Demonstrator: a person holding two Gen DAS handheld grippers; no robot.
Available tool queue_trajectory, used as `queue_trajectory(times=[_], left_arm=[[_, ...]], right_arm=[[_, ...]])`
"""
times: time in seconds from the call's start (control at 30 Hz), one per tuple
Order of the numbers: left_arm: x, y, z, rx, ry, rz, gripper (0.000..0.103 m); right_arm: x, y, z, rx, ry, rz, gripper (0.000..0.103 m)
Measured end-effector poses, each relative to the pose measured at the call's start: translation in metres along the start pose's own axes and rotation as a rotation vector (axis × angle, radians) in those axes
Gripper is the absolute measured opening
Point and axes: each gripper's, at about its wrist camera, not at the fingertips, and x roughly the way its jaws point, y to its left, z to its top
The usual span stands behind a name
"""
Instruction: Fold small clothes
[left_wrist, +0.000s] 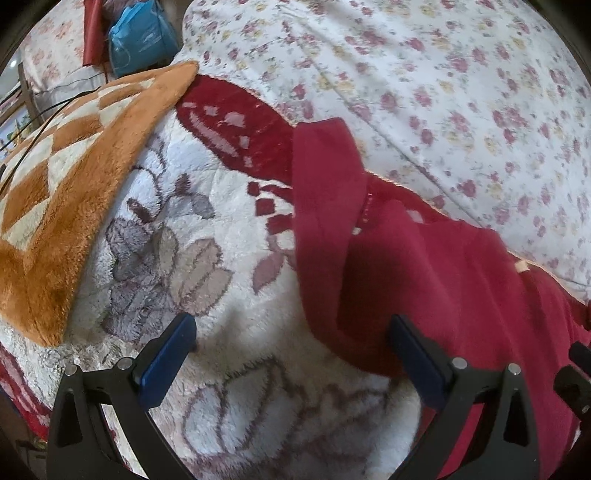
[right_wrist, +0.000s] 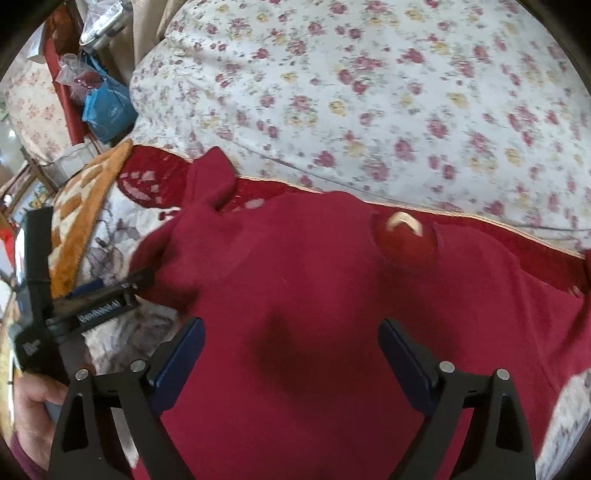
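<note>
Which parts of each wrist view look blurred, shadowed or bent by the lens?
Left wrist view: the red garment is smeared by motion, with a dark fold shadow; black fisheye corners. Right wrist view: the floral quilt is blurred and curves with the lens; a dark shadow lies on the garment between the open right tongs.

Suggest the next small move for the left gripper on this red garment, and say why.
Probably ease the left gripper rightward and down onto the red garment's folded sleeve edge: its jaws stand open with only one pad at the cloth, nothing held. The right gripper hovers open over the body.
</note>
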Motion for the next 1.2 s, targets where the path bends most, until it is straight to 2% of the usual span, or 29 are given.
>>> queue_trajectory(times=[0.23, 0.47, 0.6, 0.9, 0.93, 1.0, 1.03, 1.07, 1.2], left_arm=[[0.017, 0.016, 0.010, -0.060, 0.028, 0.051, 0.103], [0.034, 0.024, 0.009, -0.051, 0.066, 0.082, 0.103], [0.040, 0.027, 0.011, -0.048, 0.072, 0.076, 0.103], [0.059, 0.034, 0.020, -0.066, 0.099, 0.053, 0.103], [0.061, 0.034, 0.021, -0.066, 0.100, 0.056, 0.103], [0.065, 0.035, 0.024, -0.076, 0.104, 0.055, 0.103], [0.065, 0.034, 0.024, -0.078, 0.104, 0.054, 0.103], [0.066, 0.034, 0.025, -0.077, 0.103, 0.055, 0.103], [0.064, 0.034, 0.026, -0.073, 0.086, 0.062, 0.103]], right_arm=[[0.046, 0.023, 0.037, -0.021, 0.090, 0.094, 0.092], [0.108, 0.048, 0.079, -0.022, 0.120, 0.118, 0.085], [0.146, 0.057, 0.106, 0.019, 0.113, 0.141, 0.084], [0.240, 0.079, 0.148, 0.063, 0.191, 0.149, 0.084], [0.246, 0.080, 0.150, 0.069, 0.196, 0.151, 0.081], [0.254, 0.085, 0.155, 0.044, 0.189, 0.138, 0.060], [0.252, 0.089, 0.157, 0.014, 0.172, 0.127, 0.026], [0.248, 0.092, 0.160, -0.015, 0.153, 0.150, 0.008], [0.212, 0.089, 0.167, -0.022, 0.085, 0.199, 0.008]])
